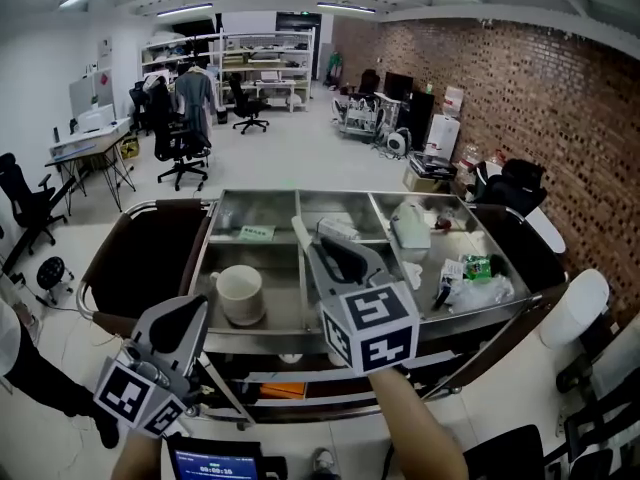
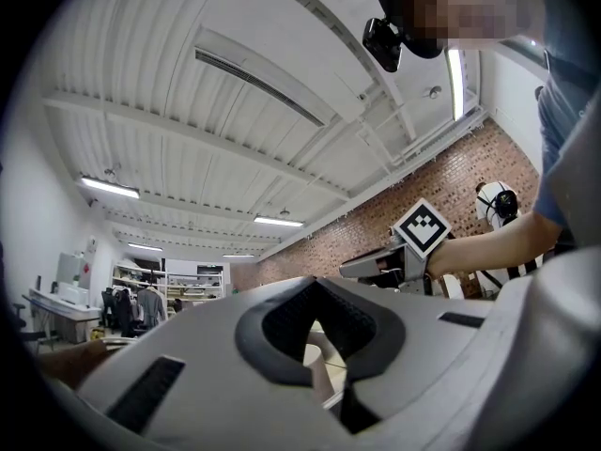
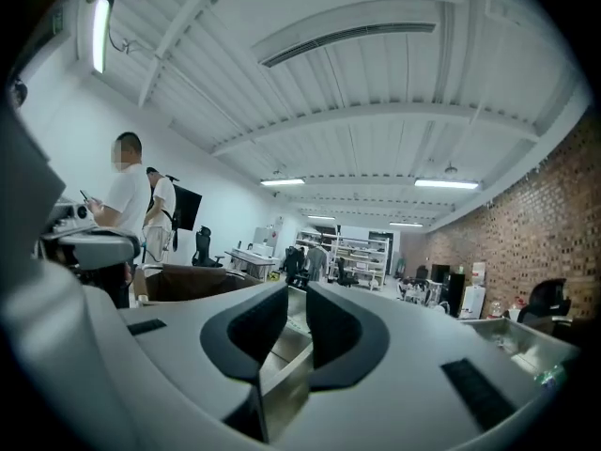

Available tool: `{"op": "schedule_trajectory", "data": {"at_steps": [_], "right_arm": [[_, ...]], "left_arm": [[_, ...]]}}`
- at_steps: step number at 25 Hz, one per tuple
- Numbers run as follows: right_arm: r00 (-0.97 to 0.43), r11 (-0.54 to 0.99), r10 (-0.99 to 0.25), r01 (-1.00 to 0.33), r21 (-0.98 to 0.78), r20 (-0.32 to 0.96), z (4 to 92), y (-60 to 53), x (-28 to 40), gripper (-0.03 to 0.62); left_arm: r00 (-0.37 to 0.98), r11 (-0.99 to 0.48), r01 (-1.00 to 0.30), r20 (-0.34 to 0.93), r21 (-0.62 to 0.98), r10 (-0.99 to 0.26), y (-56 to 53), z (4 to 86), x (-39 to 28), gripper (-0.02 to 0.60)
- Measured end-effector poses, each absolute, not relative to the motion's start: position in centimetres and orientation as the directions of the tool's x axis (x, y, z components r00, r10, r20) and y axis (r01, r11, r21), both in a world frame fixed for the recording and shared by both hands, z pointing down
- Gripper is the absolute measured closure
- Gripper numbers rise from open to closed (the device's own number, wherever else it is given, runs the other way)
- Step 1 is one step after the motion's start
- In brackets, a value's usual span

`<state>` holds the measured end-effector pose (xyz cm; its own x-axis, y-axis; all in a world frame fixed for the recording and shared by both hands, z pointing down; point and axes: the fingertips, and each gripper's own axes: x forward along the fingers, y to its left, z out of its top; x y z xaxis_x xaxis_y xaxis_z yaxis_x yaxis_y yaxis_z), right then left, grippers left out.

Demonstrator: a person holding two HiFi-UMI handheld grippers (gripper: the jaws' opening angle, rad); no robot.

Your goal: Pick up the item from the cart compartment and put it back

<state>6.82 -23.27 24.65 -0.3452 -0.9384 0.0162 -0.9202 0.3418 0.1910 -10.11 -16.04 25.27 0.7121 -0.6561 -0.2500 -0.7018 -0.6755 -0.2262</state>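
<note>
The steel cart (image 1: pixel 300 340) has several compartments. A white cup (image 1: pixel 240 293) stands in the front left one. The right ones hold a white object (image 1: pixel 410 226), a green packet (image 1: pixel 478 266) and clear plastic bags (image 1: pixel 480 290). My right gripper (image 1: pixel 318 232) reaches over the middle compartments; its jaws (image 3: pixel 298 294) stand a little apart with nothing between them, only the steel divider (image 3: pixel 282 369) showing through the gap. My left gripper (image 1: pixel 188 313) hangs back at the cart's near left corner, tilted upward, its jaw tips (image 2: pixel 315 285) together and holding nothing.
A small green label (image 1: pixel 257 232) lies in the back left compartment. Dark curved handles (image 1: pixel 140 258) wrap the cart's left and right ends. Office chairs (image 1: pixel 180 148), desks and shelving stand beyond, with a brick wall (image 1: pixel 520 98) on the right. Two people (image 3: pixel 127 205) stand to the left.
</note>
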Motion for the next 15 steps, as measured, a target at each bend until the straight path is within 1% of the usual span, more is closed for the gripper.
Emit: {"op": "schedule_trajectory", "data": {"at_steps": [2, 4, 8, 15], "right_arm": [[-0.358, 0.351, -0.934, -0.917, 0.191, -0.004, 24.4, -21.2, 6.1, 0.53], [-0.367, 0.355, -0.93, -0.913, 0.199, -0.022, 24.4, -19.2, 5.4, 0.554], [-0.379, 0.358, -0.923, -0.909, 0.215, -0.069, 24.2, -15.7, 4.7, 0.567], [-0.426, 0.403, -0.901, -0.892, 0.206, -0.082, 26.1, -10.6, 4.5, 0.583]], "left_arm": [[0.724, -0.69, -0.69, -0.24, -0.218, -0.647, -15.7, 25.8, -10.0, 0.569], [0.734, -0.702, -0.678, -0.229, -0.215, -0.639, -15.3, 26.3, -10.0, 0.569], [0.743, -0.712, -0.669, -0.211, -0.213, -0.635, -14.7, 27.0, -9.9, 0.569], [0.722, -0.695, -0.692, -0.183, -0.193, -0.667, -13.6, 28.4, -9.0, 0.569]]}}
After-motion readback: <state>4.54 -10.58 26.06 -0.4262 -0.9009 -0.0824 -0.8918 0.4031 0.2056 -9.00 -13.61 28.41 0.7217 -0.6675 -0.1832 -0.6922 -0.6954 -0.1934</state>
